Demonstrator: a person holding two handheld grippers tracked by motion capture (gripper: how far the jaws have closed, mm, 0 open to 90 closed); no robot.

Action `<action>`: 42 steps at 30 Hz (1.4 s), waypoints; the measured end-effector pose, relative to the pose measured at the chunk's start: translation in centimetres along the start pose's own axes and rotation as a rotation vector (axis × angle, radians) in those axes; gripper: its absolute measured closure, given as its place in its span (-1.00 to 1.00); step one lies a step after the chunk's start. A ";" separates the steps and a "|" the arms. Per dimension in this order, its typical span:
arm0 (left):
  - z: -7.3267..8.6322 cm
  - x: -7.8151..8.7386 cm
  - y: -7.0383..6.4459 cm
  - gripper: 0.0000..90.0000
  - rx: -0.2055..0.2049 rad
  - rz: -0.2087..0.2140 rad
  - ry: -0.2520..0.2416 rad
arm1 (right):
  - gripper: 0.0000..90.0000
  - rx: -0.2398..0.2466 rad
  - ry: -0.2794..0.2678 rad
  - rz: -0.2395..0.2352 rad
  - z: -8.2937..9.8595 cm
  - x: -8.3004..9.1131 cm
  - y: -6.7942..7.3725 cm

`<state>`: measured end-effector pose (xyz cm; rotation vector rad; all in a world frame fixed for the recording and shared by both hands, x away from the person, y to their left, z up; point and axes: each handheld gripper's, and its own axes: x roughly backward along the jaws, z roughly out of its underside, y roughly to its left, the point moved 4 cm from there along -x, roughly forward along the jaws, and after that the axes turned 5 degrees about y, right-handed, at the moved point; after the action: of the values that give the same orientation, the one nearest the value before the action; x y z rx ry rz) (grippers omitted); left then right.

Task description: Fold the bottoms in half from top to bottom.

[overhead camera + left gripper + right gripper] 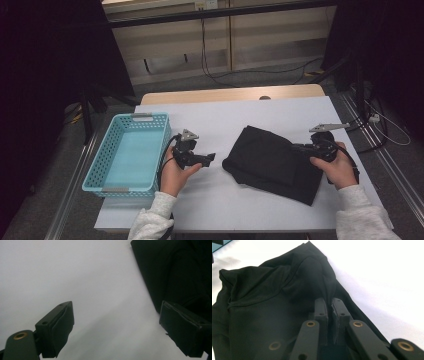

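Note:
A folded black garment (pixel 272 162) lies on the white table (pixel 220 120), right of the middle. My right gripper (pixel 300 148) rests on its right part, jaws shut on a pinched fold of the black cloth (pixel 325 287). The left gripper (pixel 210 158) hovers just left of the garment, its jaws wide open and nothing between them. In the left gripper view the garment's edge (pixel 160 272) lies ahead at the right, beside the right jaw.
A light blue plastic basket (pixel 100 172) stands empty at the table's left edge, close to the left hand. Bare white tabletop lies between the basket and the garment. Cables run on the floor beyond the table's far edge.

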<state>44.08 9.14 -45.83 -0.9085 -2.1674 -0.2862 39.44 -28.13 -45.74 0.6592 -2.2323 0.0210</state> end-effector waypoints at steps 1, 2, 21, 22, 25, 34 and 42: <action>0.0 0.0 0.0 -0.72 -0.003 -0.003 -0.003 | 0.86 -0.003 0.000 -0.002 0.0 0.1 0.0; 0.0 0.0 0.0 -0.72 -0.003 -0.003 -0.003 | 0.86 -0.003 -0.001 0.000 0.1 0.1 -0.1; -0.4 -0.4 -0.5 -0.73 -0.010 0.010 0.000 | 0.86 -0.011 0.003 0.011 0.8 0.8 -0.7; -0.4 -0.4 -0.5 -0.73 -0.012 0.010 0.001 | 0.86 -0.014 0.006 0.013 0.8 0.9 -0.8; -0.4 -0.4 -0.5 -0.73 -0.013 0.012 0.002 | 0.86 -0.016 0.009 0.016 0.9 0.9 -0.9; -0.5 -0.5 -0.5 -0.73 -0.008 0.016 0.002 | 0.86 -0.014 0.009 0.021 1.0 1.1 -1.0; -0.6 -0.6 -0.5 -0.73 -0.008 0.018 -0.001 | 0.86 -0.012 0.010 0.022 1.1 1.2 -1.1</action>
<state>44.32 8.22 -45.81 -0.9320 -2.1589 -0.2856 38.47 -29.86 -45.87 0.6273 -2.2284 0.0219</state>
